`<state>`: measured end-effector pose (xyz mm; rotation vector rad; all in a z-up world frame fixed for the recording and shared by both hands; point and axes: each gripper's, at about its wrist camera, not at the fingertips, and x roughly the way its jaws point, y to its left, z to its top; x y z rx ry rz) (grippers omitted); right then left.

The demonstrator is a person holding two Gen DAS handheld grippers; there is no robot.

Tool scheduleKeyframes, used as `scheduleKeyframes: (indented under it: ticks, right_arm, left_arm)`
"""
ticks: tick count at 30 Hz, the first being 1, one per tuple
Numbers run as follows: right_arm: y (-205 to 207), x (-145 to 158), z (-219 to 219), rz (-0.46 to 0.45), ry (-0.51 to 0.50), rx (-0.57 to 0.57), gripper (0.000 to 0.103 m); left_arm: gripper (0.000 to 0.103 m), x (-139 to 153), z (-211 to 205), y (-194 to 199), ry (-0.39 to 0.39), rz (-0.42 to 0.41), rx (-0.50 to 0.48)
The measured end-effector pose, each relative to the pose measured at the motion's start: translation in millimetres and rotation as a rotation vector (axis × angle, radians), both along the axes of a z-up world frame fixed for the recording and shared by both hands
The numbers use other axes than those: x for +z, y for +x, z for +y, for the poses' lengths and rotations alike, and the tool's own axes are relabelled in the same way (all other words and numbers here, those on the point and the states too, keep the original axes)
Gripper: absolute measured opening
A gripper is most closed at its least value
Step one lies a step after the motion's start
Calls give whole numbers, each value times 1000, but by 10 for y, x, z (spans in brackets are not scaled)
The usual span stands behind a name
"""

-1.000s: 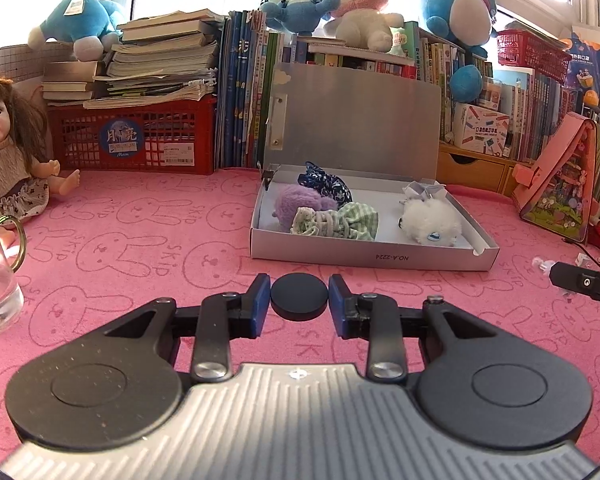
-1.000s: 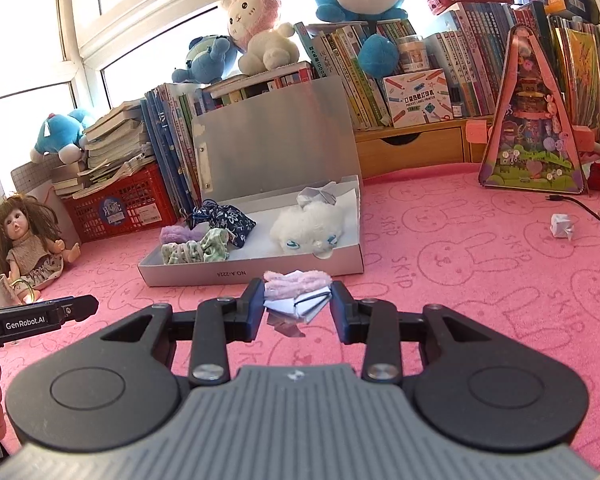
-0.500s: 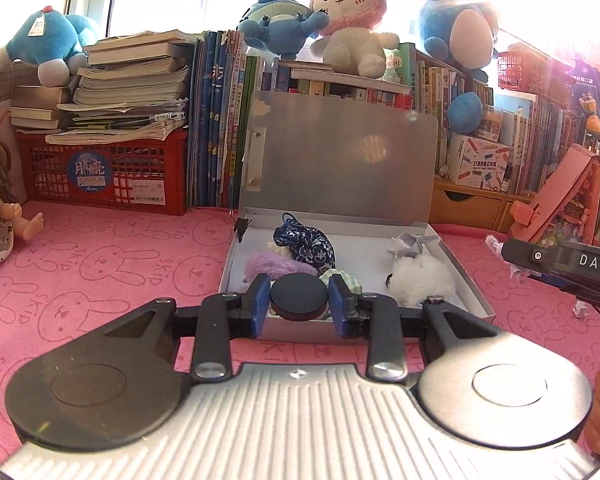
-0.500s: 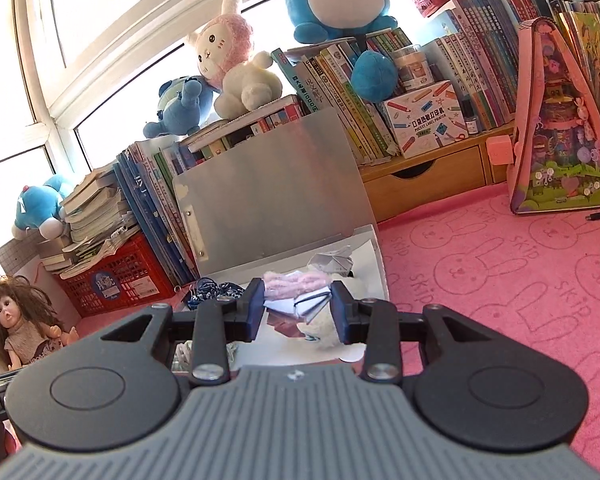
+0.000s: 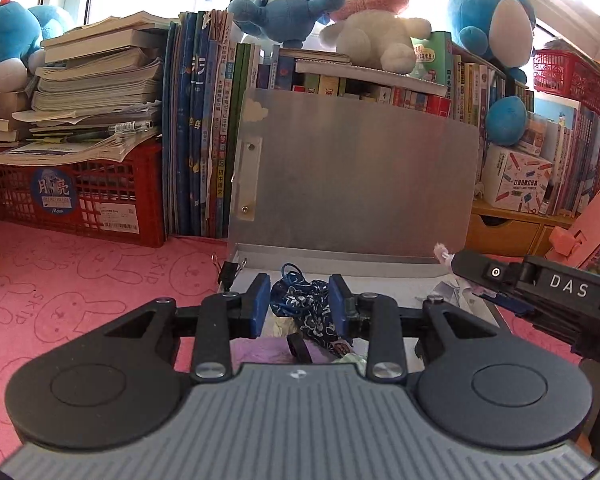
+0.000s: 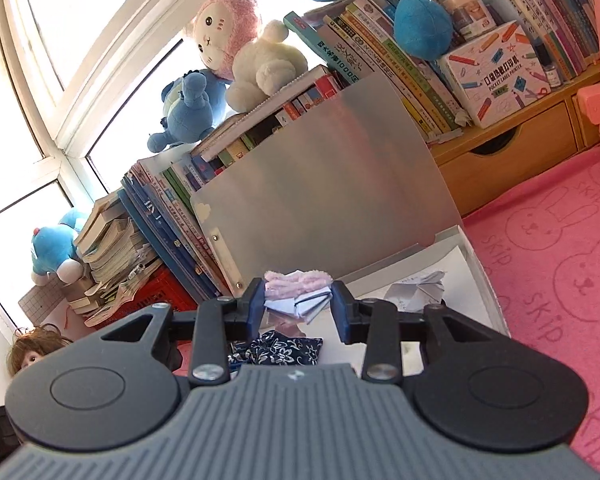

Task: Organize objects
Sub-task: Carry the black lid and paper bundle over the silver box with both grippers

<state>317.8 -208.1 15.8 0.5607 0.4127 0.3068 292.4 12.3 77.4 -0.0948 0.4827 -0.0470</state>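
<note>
My left gripper (image 5: 299,306) is open over the open grey box (image 5: 340,258). The black round disc (image 5: 297,347) lies below its jaws, on edge among the things in the box, beside a dark blue floral scrunchie (image 5: 306,300). My right gripper (image 6: 298,300) is shut on a pink fluffy hair clip on a white card (image 6: 298,294) and holds it above the box (image 6: 472,264). The floral scrunchie (image 6: 276,346) and a crumpled white paper item (image 6: 414,292) lie in the box below it. The right gripper also shows in the left wrist view (image 5: 460,272).
The box's upright lid (image 5: 352,176) stands against rows of books. A red crate (image 5: 76,196) with stacked books is at the left. Plush toys (image 5: 364,12) sit on top. A wooden drawer unit (image 6: 508,152) is at the right. A doll (image 6: 32,350) sits far left.
Both grippers moved forward over the box. The left gripper opened and the black disc dropped into the box. The right gripper still holds the pink clip.
</note>
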Motion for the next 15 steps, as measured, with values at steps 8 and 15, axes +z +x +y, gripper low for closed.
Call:
scheduleKeyframes:
  ticks: [8,15]
  right_arm:
    - [172,-208,-171,78,-24,-9,42]
    - [191,-236,-108,92,-56,20,42]
  left_arm:
    - [37,-295,-224,299,22,38,-24]
    - [38,-439,-398,271,73,38,-50]
